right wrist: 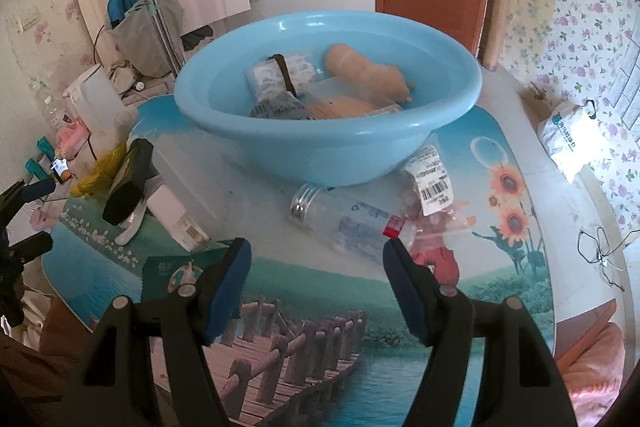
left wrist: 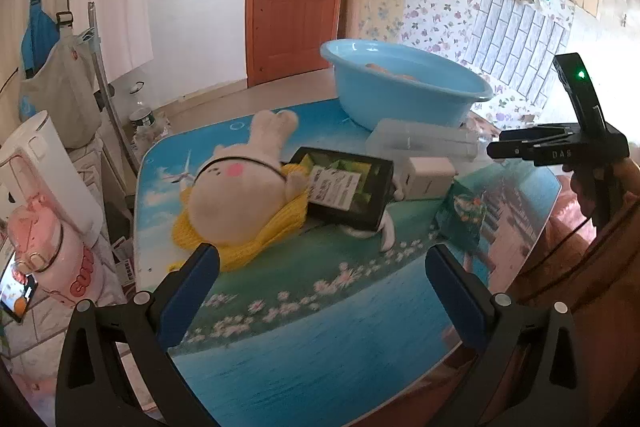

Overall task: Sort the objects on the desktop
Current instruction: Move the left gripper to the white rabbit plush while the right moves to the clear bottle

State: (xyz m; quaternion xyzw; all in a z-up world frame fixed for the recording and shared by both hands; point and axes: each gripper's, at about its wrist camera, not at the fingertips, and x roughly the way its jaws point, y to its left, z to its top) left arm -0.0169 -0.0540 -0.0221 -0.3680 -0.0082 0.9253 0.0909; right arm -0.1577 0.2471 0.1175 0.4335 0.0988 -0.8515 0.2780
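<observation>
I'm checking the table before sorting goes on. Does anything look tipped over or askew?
Yes. A clear bottle lies on its side in front of the blue basin, and a black box rests tilted on the plush rabbit.

Basin [right wrist: 320,155]: light blue, round, upright at the table's far side; holds a tan soft toy [right wrist: 368,75], a printed packet with a dark band [right wrist: 280,77] and a flat tan piece.
Bottle [right wrist: 340,223]: clear plastic, capless, lying on its side just in front of the basin.
Clear bag [right wrist: 430,183]: barcode label, beside the bottle.
Plush rabbit [left wrist: 236,195]: white, pink cheek, lying on yellow knit.
Black box [left wrist: 346,187]: tilted, leaning against the rabbit.
White box [left wrist: 430,177]: behind the black box.
Green packet [left wrist: 460,215]: near the table's edge.
</observation>
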